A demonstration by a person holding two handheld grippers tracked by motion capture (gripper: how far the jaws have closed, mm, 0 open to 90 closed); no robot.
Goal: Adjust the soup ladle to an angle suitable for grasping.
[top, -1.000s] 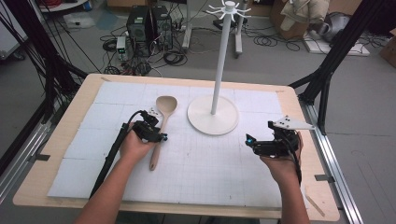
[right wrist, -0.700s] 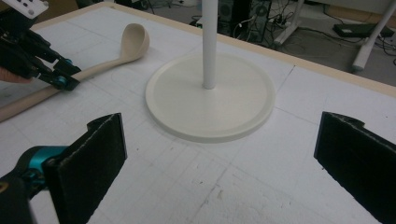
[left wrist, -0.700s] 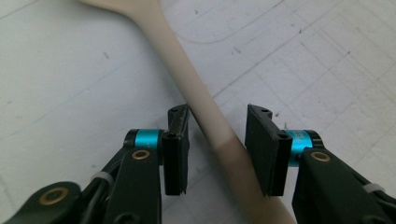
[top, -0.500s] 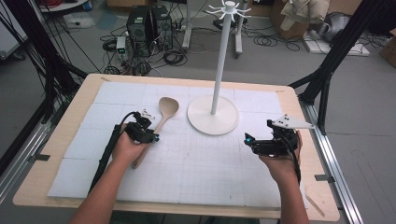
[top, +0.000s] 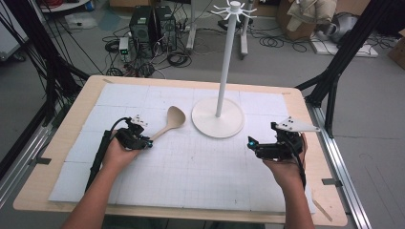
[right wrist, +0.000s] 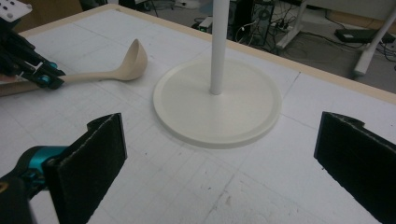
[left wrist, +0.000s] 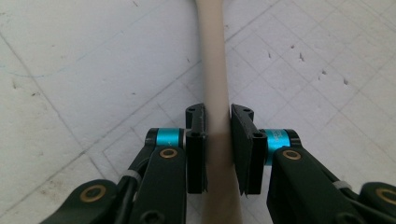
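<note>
A beige wooden ladle (top: 170, 121) lies on the white gridded mat, bowl pointing toward the stand. My left gripper (top: 147, 143) is shut on its handle (left wrist: 215, 116); both black pads press the handle's sides. In the right gripper view the ladle (right wrist: 122, 66) shows with the left gripper (right wrist: 49, 79) holding its end. A white hook stand (top: 218, 117) rises from a round base (right wrist: 217, 100) at the mat's middle back. My right gripper (top: 251, 143) hovers open to the right of the base, its wide-spread pads (right wrist: 95, 158) holding nothing.
The mat covers a wooden table (top: 329, 200) with a metal frame. Computers and cables (top: 148, 28) sit on the floor beyond the far edge. Black frame posts (top: 344, 52) stand at the table's right corner.
My left hand has slid left and back along the ladle's handle, and the ladle has swung so it now lies more diagonally. The right gripper has barely moved.
</note>
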